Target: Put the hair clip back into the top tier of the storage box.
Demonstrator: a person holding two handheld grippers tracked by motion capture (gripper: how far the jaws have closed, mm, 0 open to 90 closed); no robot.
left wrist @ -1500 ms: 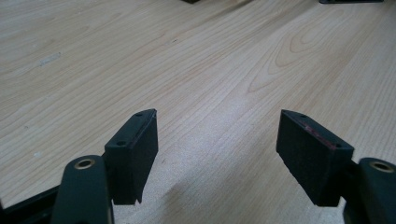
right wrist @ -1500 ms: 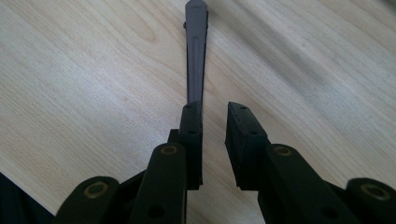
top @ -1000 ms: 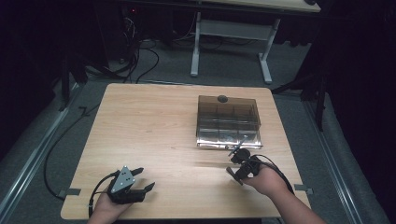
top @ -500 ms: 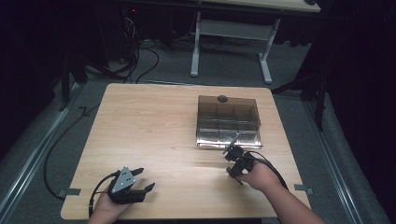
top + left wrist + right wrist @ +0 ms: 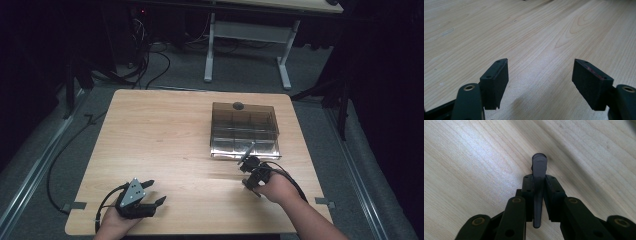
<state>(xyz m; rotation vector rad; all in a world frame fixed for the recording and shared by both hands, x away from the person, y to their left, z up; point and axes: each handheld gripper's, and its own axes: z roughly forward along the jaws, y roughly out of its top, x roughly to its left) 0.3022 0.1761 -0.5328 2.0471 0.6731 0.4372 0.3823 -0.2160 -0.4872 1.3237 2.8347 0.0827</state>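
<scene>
The tool (image 5: 248, 150) we see near the box (image 5: 244, 129), in our right gripper (image 5: 250, 167); left gripper (image 5: 150, 195) rests near-left. Left jaws stand wide, empty. Right jaws clamp its thin, light, stiff shaft (image 5: 537, 192) mid-length.

Organizer box (image 5: 244, 131) contents too dim to tell; grey tool (image 5: 538, 185) lower end hidden between claw jaws.

Grey carpet floor (image 5: 250, 80) w/ black cables (image 5: 150, 65) upper left of frame; white desk legs (image 5: 210, 50) top centre.
</scene>
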